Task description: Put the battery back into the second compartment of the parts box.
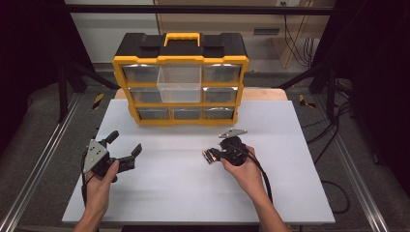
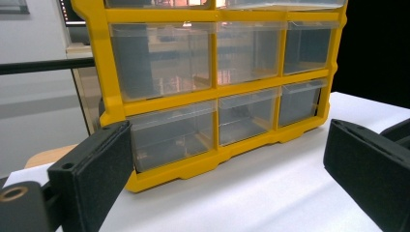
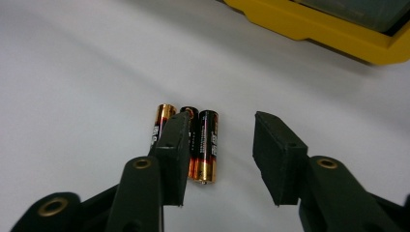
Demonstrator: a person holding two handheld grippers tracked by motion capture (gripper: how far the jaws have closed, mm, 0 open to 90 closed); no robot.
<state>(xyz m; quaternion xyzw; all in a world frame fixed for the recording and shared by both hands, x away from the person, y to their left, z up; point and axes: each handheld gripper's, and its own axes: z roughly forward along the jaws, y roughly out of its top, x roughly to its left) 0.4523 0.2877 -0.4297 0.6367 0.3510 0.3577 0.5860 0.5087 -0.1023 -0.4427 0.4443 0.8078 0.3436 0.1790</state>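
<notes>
Now we see three batteries [image 3: 191, 142] lying on worktop [image 1: 193, 193] before yellow organizer [image 1: 180, 77], drawers looking empty, one pulled out. Right tool [image 3: 220, 154] open over batteries; left tool [image 1: 124, 145] open, empty.

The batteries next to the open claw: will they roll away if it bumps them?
Probably, yes. The batteries are smooth round cylinders lying flat on the white table, so a sideways nudge would likely roll them. One jaw of the open right gripper stands among them, so closing may push one aside. They look stiff and glossy, perhaps slippery.
</notes>
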